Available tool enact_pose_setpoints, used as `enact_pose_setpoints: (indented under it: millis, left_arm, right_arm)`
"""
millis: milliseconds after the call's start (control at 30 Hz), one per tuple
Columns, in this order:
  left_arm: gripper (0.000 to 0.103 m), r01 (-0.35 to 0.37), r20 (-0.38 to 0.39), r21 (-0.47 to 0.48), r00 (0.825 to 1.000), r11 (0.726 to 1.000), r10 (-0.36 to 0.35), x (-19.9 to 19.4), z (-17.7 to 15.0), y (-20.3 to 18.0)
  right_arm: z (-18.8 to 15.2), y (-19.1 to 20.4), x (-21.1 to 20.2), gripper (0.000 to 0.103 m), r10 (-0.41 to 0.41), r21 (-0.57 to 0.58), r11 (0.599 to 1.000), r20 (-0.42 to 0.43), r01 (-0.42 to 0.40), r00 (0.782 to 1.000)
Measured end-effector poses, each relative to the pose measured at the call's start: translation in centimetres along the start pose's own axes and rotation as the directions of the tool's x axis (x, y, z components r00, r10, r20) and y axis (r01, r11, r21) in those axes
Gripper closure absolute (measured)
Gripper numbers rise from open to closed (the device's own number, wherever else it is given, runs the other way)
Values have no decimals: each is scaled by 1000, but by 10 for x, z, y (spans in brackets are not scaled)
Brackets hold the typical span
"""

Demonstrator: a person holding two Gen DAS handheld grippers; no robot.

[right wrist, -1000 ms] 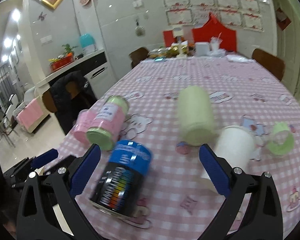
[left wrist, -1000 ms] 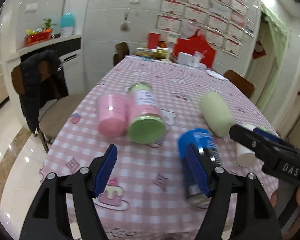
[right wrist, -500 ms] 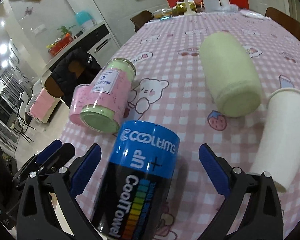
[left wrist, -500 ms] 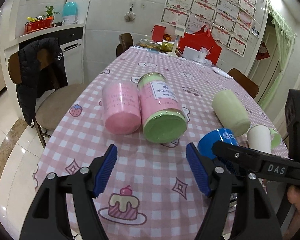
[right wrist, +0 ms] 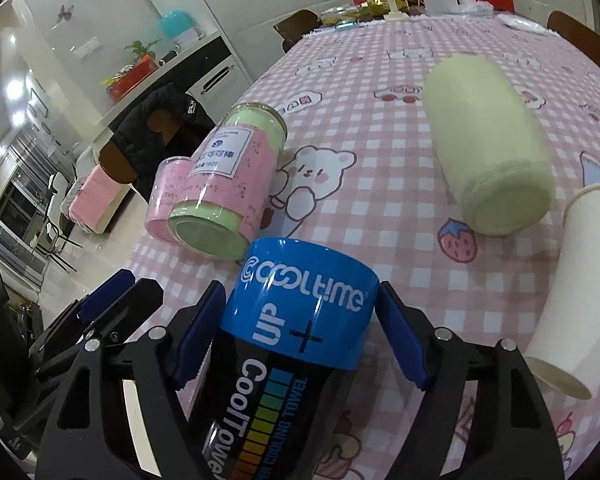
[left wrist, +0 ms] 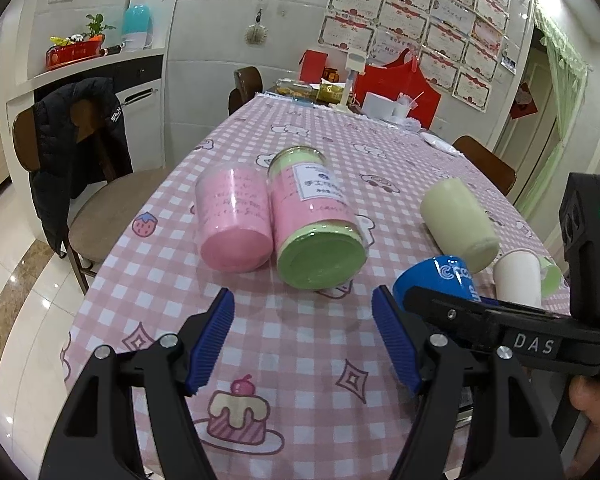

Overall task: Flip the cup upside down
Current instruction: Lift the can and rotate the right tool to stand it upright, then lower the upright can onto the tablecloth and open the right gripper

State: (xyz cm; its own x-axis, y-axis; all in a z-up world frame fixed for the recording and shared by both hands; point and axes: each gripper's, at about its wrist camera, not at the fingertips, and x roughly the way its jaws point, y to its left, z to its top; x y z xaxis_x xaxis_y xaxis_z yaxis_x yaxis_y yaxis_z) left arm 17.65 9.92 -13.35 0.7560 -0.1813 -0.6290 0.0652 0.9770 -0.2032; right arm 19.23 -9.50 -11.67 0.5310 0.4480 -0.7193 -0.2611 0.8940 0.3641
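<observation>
The right gripper [right wrist: 300, 336] is seen closed around the blue-capped can [right wrist: 296, 320], labelled "COOLTIME", which lies on its side on the pink checked tablecloth [right wrist: 380, 184] with the blue end pointing away from the camera; both blue pads [right wrist: 400, 344] are pressed against the sides of the can just behind the blue band. In the left wrist view the same can [left wrist: 436, 276] is partly hidden behind the black arm of the right gripper [left wrist: 500, 328], and only its blue end is seen. The left gripper [left wrist: 300, 340] is held wide open above the cloth near the table's front edge, and nothing is held between its pads [left wrist: 212, 336]. A pink jar [left wrist: 232, 220] and a pink jar with green lid [left wrist: 316, 224] lie on their sides, touching each other, ahead of the left gripper. A pale green cup [right wrist: 488, 140] lies on its side farther right, and a white paper cup [right wrist: 576, 276] lies tilted just beside it, near the right finger of the right gripper. A small green item [left wrist: 550, 276] is seen behind the paper cup in the left wrist view; what it is cannot be told. A chair with a dark jacket [left wrist: 76, 148] stands at the table's left side.
</observation>
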Motion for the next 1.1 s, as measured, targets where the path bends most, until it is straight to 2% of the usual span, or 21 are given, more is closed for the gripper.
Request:
enact_pose_setpoints:
  millis: [167,433,667,800,1100]
  left_arm:
    - [33,14,15,7,1000,1000,-14,-6,1,-7]
    - [33,37,54,12,998,999,-38,-16,3,-22]
    - [33,33,63,27,997,999,-35,-20,2,-31]
    - [33,29,63,24,998,999,-31,-21,2,-31]
    - [33,19,64,30,998,999,-21,-23,0,-33]
  right_arm:
    - [3,9,-18,32,-74,-77,994,78,80,994]
    - [4,19,-40,34,-180,-191,955,229,225,957]
    - [0,23,-41,34,-218,-243,925,295,293,930]
    - [-2,24,-41,35,-221,-264,913,319,310,922]
    - [-5,25,-44,36,-208,-277,912,323,302,923]
